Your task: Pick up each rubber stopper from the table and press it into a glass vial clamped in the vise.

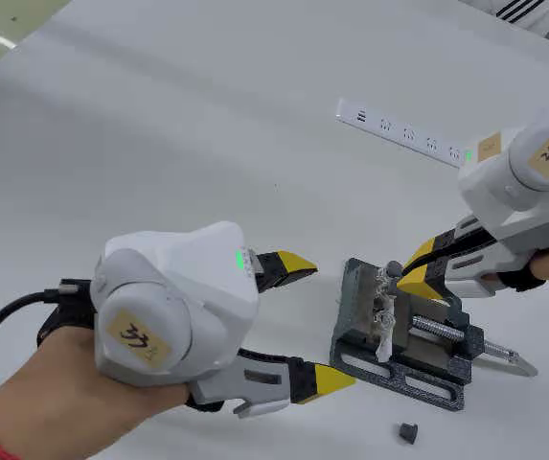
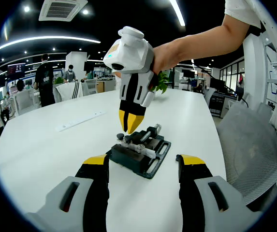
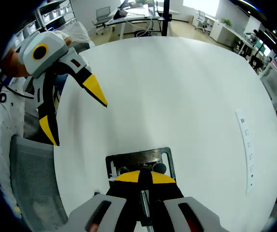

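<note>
A dark metal vise (image 1: 418, 356) (image 2: 150, 157) (image 3: 128, 162) stands on the white table and clamps small glass vials (image 1: 383, 314). One vial carries a grey rubber stopper (image 1: 392, 269) (image 2: 120, 137) on its top. My right gripper (image 1: 414, 276) (image 2: 129, 126) (image 3: 140, 176) is shut, its yellow tips pointing down right beside that stopper, with nothing visible between the jaws. My left gripper (image 1: 312, 321) (image 2: 143, 162) (image 3: 75, 116) stands open and empty, a short way left of the vise. A loose dark stopper (image 1: 407, 432) lies on the table in front of the vise.
A white power strip (image 1: 403, 132) (image 2: 80, 121) (image 3: 247, 145) lies at the far side of the table. A grey mesh chair (image 2: 247, 145) stands by the table's edge. People and desks fill the office behind.
</note>
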